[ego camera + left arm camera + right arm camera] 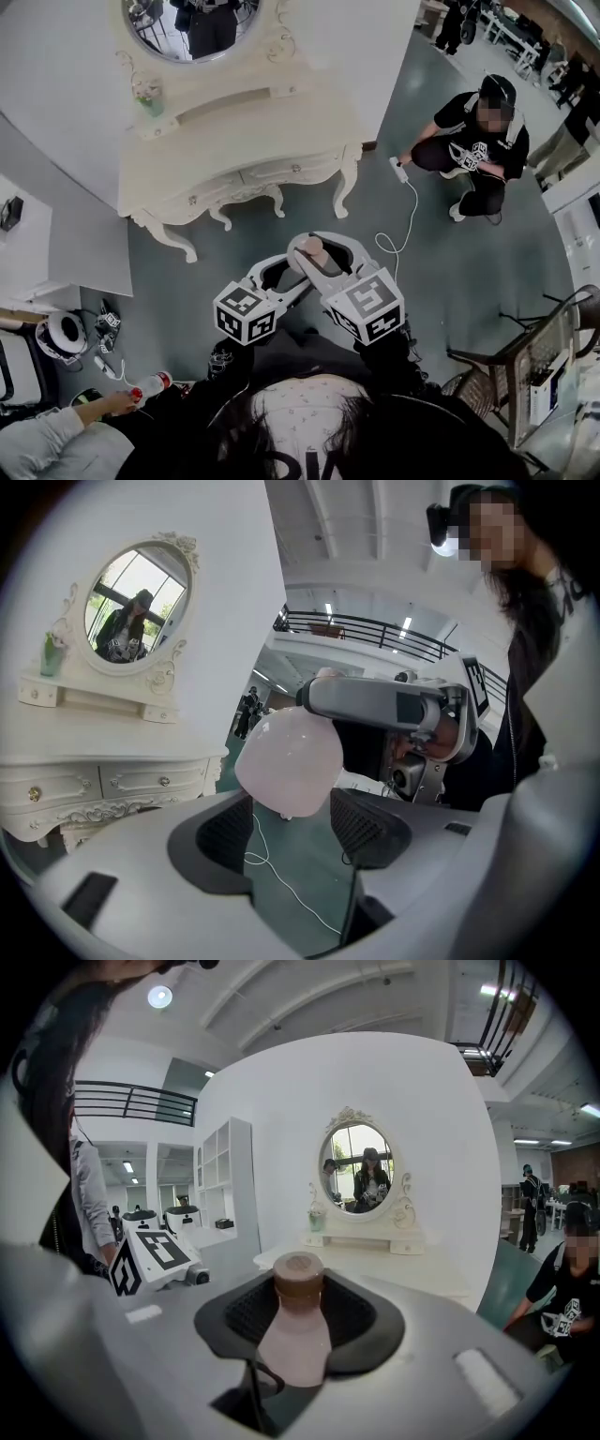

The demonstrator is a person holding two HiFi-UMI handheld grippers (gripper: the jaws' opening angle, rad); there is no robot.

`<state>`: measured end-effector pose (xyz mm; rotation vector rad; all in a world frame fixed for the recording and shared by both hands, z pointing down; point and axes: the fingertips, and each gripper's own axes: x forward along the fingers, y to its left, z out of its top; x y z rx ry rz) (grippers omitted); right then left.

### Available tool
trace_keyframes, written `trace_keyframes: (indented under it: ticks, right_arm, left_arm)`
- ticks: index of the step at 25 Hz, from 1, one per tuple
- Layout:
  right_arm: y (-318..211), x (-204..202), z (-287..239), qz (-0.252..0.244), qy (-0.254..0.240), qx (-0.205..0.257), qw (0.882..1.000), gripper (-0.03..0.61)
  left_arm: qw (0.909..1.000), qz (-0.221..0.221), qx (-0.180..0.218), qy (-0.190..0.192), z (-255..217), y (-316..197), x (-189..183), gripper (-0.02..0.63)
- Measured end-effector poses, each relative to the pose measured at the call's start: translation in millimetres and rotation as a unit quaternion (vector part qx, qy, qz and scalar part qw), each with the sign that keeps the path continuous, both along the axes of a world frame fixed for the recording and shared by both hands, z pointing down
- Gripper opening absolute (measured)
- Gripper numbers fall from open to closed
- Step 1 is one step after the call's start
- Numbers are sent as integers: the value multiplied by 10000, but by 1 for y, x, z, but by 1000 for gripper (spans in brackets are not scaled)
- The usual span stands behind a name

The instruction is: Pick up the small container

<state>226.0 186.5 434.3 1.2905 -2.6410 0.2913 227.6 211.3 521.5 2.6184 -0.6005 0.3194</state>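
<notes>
The small container (310, 252) is a pale pink bottle with a brown cap. It stands upright between the pads of my right gripper (323, 253), which is shut on it. In the right gripper view the container (295, 1335) fills the gap of the right gripper (300, 1314), cap (298, 1279) uppermost. My left gripper (278, 273) points at it from the left. In the left gripper view the container's rounded pink body (289, 759) hangs just beyond the left gripper (291, 825), whose jaws stand apart and do not press on it. The right gripper's grey jaw (375, 701) reaches over the container.
A white dressing table (234, 141) with an oval mirror (192, 28) stands ahead. A person crouches at the right (473, 141), with a white cable (405, 225) on the grey floor. A wicker chair (525, 366) is at the lower right. A hand holds a bottle (150, 384) at the lower left.
</notes>
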Motion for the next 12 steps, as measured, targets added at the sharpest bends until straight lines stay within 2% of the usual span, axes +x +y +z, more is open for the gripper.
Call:
trace_keyframes:
  ticks: [12]
  right_arm:
    - [-12, -15, -13, -42, -11, 166, 9999, 147]
  left_arm:
    - [9999, -30, 164, -37, -13, -15, -15, 242]
